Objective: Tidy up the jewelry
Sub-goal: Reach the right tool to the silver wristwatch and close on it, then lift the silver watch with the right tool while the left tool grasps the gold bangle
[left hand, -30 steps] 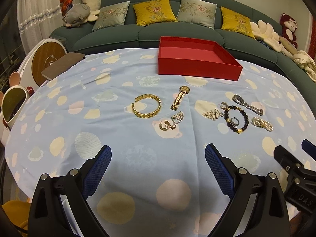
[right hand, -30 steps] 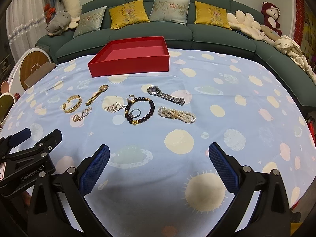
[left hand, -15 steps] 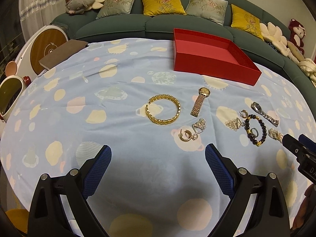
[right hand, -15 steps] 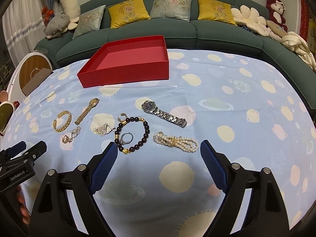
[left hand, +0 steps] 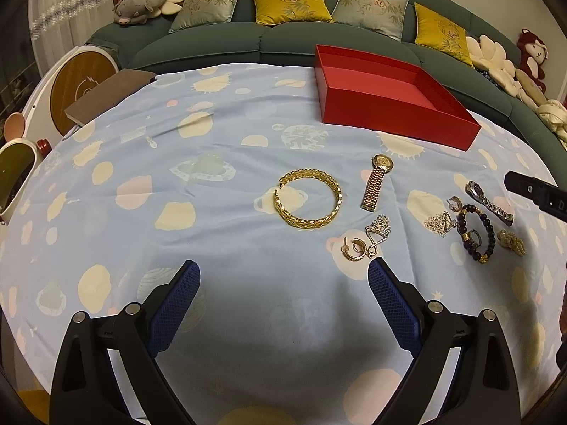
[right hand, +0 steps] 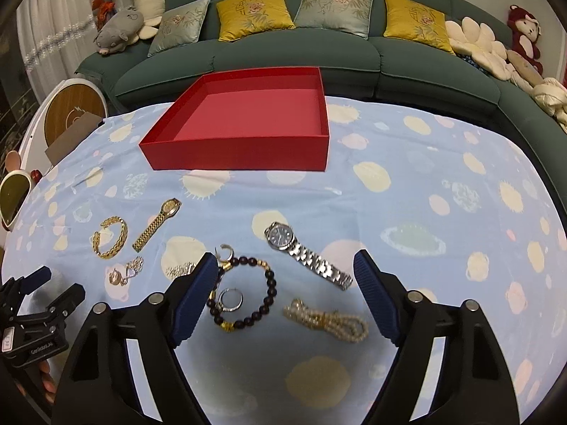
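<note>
Jewelry lies loose mid-bench, ready for the red box [right hand: 248,152] at the far edge; both tongs [left hand: 283,304] [right hand: 285,294] hover released, empty.

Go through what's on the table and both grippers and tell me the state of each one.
Red box: open, empty.
Gold bangle: flat on the cloth.
Gold watch: unclasped, laid straight.
Silver watch: unclasped, laid straight.
Bead bracelet: flat, ring inside.
Pearl bracelet: bunched.
Left gripper: open, holding nothing.
Right gripper: open, holding nothing.
</note>
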Available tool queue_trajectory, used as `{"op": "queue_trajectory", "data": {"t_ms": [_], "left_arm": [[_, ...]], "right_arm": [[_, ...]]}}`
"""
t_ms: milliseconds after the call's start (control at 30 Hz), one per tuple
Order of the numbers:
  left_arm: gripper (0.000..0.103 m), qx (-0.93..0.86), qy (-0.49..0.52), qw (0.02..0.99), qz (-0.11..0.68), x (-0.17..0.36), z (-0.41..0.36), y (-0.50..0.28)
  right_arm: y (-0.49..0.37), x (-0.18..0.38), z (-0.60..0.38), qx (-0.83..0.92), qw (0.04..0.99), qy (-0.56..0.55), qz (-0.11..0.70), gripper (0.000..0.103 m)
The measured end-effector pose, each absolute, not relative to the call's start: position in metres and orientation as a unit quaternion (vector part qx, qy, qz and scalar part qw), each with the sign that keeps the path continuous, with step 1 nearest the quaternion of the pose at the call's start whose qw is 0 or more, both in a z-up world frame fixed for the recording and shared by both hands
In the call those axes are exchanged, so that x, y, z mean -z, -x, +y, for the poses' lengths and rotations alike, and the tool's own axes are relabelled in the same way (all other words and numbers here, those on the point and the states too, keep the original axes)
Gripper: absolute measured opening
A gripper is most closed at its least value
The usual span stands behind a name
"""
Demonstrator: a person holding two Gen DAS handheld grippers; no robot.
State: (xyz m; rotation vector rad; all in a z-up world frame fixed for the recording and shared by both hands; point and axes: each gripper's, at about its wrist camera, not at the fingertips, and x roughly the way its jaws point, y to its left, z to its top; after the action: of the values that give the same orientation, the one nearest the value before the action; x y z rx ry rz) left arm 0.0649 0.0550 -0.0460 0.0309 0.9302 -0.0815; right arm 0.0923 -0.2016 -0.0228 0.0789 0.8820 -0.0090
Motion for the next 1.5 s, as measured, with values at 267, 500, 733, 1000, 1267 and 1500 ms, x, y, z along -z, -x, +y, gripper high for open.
{"op": "queue_trajectory", "data": {"t_ms": [267,500,733,1000,1267,1500], "left_arm": [[0.094,0.050,-0.014,0.888,0.457,0.052,0.053,-0.070],[0.094,0.044,0.005,0.884,0.465,0.054,0.059,-0.073],[0.094,0.046,0.006,0.883,0.467,0.054,0.059,-0.074],[0.094,0.053,0.014,0.885,0.461,0.053,0.059,-0.075],[0.094,0.082,0.016,0.890,0.448,0.044,0.035,-0.069],[0.094,0.071,-0.015,0.894,0.443,0.046,0.026,-0.071]], "right_arm": [[-0.127,0.054,-0.213,0.010,0.882,-0.029,0.470,0.057],[-0.131,0.075,-0.205,0.000,0.871,-0.012,0.492,0.053],[-0.142,0.076,-0.201,-0.011,0.878,-0.011,0.478,0.044],[-0.141,0.072,-0.205,-0.013,0.876,-0.028,0.482,0.024],[-0.104,0.029,-0.236,0.012,0.901,-0.058,0.430,0.024],[-0.063,0.013,-0.255,0.024,0.906,-0.071,0.417,0.024]]}}
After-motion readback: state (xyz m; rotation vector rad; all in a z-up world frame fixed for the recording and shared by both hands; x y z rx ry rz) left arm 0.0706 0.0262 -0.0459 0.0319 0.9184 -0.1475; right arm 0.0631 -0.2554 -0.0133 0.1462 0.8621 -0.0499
